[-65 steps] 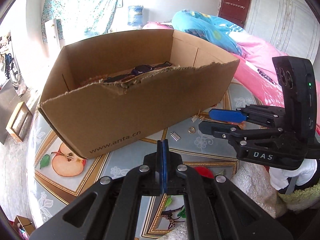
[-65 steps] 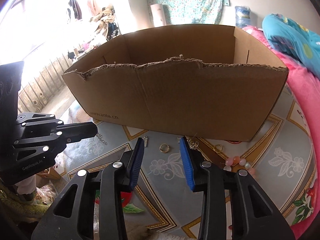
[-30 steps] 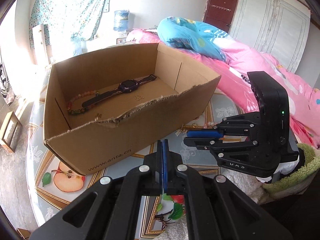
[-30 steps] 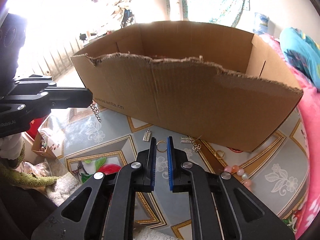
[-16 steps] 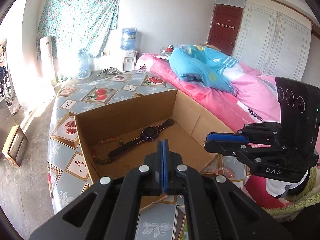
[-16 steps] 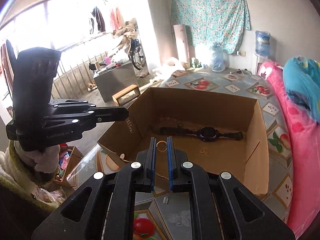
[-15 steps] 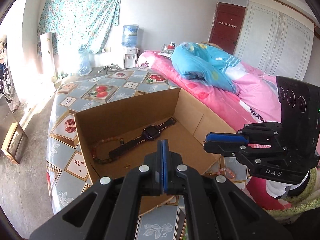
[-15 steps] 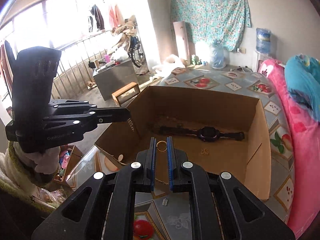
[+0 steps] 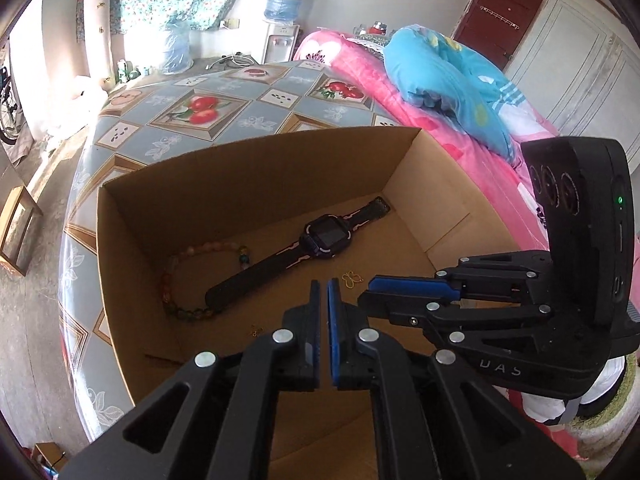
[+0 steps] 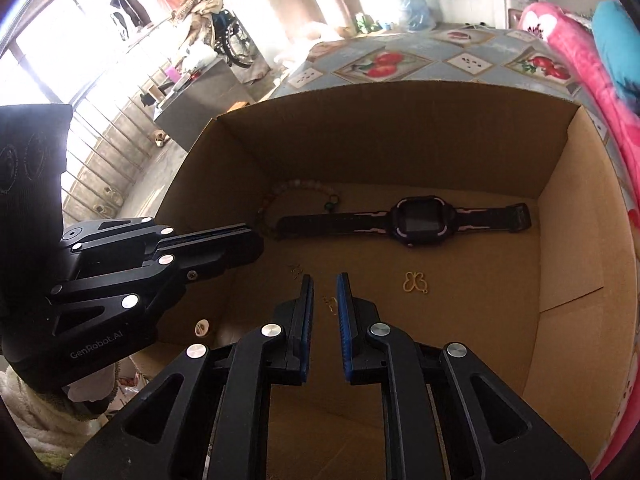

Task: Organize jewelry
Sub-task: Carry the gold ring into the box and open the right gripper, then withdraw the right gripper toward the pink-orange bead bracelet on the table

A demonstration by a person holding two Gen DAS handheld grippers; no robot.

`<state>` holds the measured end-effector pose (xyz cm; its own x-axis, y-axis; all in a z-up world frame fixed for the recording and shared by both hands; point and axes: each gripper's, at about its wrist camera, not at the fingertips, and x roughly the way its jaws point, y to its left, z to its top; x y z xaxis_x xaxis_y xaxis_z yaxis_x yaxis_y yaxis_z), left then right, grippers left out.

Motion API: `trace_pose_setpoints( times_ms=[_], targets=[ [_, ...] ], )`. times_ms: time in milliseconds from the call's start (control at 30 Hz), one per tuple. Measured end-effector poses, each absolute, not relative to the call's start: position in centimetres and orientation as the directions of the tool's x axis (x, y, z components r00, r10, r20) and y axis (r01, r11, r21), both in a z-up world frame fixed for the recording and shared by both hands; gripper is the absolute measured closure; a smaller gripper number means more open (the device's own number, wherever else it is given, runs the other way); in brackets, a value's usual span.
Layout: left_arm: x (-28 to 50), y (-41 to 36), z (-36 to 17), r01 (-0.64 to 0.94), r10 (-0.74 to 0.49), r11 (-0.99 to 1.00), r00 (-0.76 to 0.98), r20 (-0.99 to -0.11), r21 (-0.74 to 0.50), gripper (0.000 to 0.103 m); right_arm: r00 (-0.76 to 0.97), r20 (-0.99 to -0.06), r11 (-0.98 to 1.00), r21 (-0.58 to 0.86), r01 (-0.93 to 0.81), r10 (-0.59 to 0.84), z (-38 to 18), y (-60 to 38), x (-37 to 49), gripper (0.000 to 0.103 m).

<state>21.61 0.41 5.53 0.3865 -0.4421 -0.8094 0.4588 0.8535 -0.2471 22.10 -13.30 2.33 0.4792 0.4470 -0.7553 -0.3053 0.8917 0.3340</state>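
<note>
1. Both grippers hover over the open box [image 9: 256, 152], pointing down into it.
2. Left gripper [image 9: 323, 286]: jaws have just been opening to a thin slit, nothing between them.
3. Right gripper [image 10: 323, 280]: jaws have just been opening to a narrow gap, nothing gripped.
4. On the box floor: watch [image 10: 420, 220], bead bracelet [image 9: 188, 276], butterfly charm [image 10: 414, 282], and a small ring [image 10: 330, 303].

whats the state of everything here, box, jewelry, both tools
cardboard box: upright, top open
watch: unbuckled, lying flat on the box floor
bead bracelet: loose loop on the box floor, by the watch strap
butterfly charm: flat on the box floor
left tool: jaws just opening, narrow gap, nothing between
right tool: jaws just opening, apart, nothing gripped
</note>
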Motion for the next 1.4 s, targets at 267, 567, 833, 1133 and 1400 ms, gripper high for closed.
trace_pose_setpoints(
  times_ms=[267, 567, 833, 1133, 1400],
  targets=[
    [21.1, 1.3, 6.7, 0.44, -0.453, 0.861, 0.438, -0.777, -0.254, 0.087, 0.526, -0.708, 0.882, 0.384, -0.273, 0.471, 3.2, -15.2, 21.4, 0.084],
    [16.3, 3.5, 9.5, 0.462, -0.515, 0.842, 0.535, -0.67, -0.278, 0.078, 0.653, -0.595, 0.88, 0.382, -0.283, 0.468, 6.1, -17.7, 16.1, 0.078],
    [8.4, 5.4, 10.1, 0.53, -0.553, 0.816, 0.599, -0.579, -0.231, 0.065, 0.773, -0.493, 0.912, 0.296, -0.283, 0.399, 7.7, -20.1, 6.7, 0.06],
    [3.5, 5.5, 7.3, 0.549, -0.552, 0.803, 0.541, -0.634, -0.231, 0.061, 0.787, -0.538, 0.95, 0.237, -0.204, 0.303, 4.1, -19.4, 2.2, 0.052],
    [3.4, 3.1, 2.8, 0.554, -0.525, 0.803, 0.482, -0.701, -0.22, 0.061, 0.739, -0.615, 0.958, 0.236, -0.161, 0.276, 0.8, -18.7, 2.7, 0.047]
  ],
)
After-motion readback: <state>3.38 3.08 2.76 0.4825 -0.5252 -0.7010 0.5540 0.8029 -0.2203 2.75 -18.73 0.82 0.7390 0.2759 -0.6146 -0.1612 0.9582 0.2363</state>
